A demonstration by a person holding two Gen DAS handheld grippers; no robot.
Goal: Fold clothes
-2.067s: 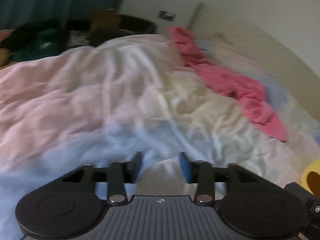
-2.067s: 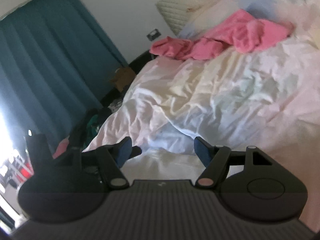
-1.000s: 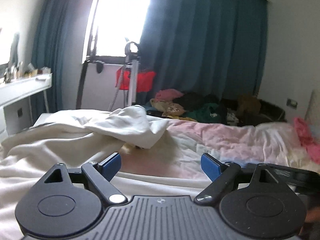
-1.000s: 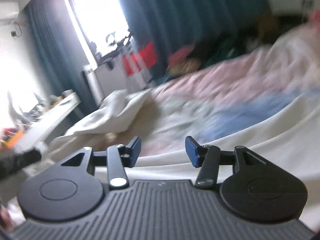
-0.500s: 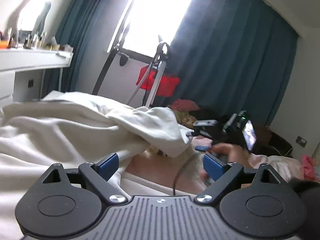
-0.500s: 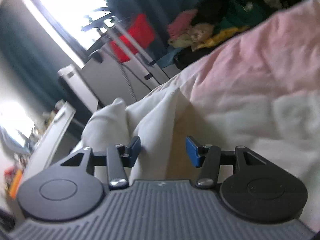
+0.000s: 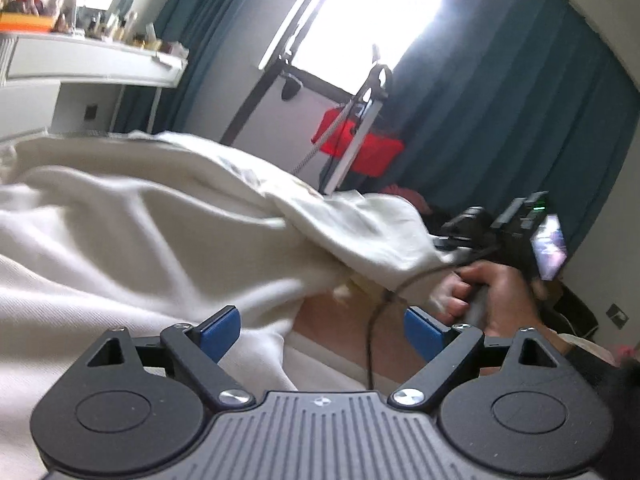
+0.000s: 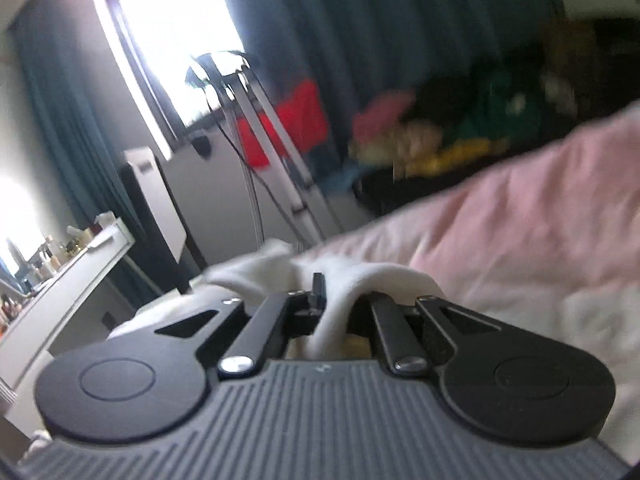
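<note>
A large cream-white garment [image 7: 132, 232] lies bunched across the bed. My left gripper [image 7: 320, 330] is open and empty just above its near folds, blue pads wide apart. In the left wrist view the right gripper [image 7: 448, 246], held by a hand [image 7: 492, 292], grips the garment's far corner. In the right wrist view my right gripper [image 8: 336, 304] is shut on a fold of the white garment [image 8: 376, 276], which bulges up between the jaws.
A pink duvet [image 8: 520, 216] covers the bed. A tripod [image 7: 360, 120] with a red bag [image 7: 360, 144] stands by the bright window. A white desk [image 7: 80, 60] with small items is at the left. A pile of clothes [image 8: 440, 136] lies before the teal curtain.
My right gripper has closed on the corner of the white garment. Both grippers swung from the pink bedding toward the white garment; the left stays open.
</note>
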